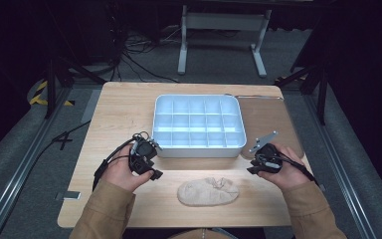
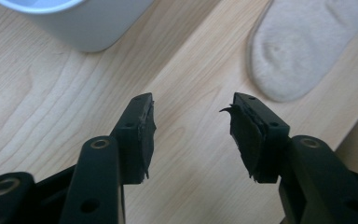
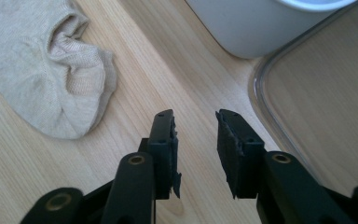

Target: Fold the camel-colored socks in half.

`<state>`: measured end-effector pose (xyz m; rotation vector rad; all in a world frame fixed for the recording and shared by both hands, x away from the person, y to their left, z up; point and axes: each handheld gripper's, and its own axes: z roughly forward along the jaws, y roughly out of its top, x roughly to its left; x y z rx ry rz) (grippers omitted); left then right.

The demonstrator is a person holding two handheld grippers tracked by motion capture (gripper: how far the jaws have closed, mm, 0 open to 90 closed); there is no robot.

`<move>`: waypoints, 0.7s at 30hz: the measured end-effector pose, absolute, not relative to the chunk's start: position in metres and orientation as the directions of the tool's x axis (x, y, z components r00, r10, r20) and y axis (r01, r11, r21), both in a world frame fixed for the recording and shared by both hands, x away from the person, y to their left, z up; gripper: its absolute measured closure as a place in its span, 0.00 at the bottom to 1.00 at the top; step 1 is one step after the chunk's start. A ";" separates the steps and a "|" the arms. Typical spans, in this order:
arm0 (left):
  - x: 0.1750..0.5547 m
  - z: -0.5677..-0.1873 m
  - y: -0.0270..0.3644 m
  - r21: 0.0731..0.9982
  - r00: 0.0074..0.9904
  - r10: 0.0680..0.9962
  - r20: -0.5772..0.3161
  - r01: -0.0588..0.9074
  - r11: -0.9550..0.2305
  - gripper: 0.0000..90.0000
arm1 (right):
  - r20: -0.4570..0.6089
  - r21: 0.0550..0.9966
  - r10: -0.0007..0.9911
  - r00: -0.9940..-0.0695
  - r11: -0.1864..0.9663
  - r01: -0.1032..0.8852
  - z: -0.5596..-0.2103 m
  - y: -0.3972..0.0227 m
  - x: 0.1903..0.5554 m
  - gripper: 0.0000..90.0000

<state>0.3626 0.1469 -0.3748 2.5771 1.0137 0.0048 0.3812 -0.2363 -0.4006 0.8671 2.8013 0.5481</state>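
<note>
the beige knitted ankle sock (image 1: 208, 192) lay flat and a little rumpled near the front edge of the pale wooden desk (image 1: 119, 112), between the person's two hands and touching neither. it looked as light and limp as cloth gets: no stiffness to it, nothing to break, and it would likely sag and fold the moment it was lifted. the knit seemed to offer plenty of grip, so slipping looked unlikely. the puckered opening with its thicker cuff (image 3: 77, 28) struck me as the best place to pinch, with the rounded toe (image 2: 279, 70) for the other hand.

the left claw (image 2: 191, 126) hovered over bare wood just beside the toe end, its jaws standing apart with nothing between them. the right claw (image 3: 196, 140) hung near the cuff end, jaws also parted and empty, though narrower.

behind the sock sat the white plastic tray (image 1: 199, 149) split into small compartments, all of them bare, with a clear flat lid (image 1: 271, 117) lying beside it on the right.
</note>
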 end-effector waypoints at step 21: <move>0.364 -0.364 0.136 0.412 0.785 0.568 -0.246 0.615 -0.672 0.60 | 0.137 0.406 0.573 -0.808 0.712 0.573 -0.406 -0.227 0.364 0.98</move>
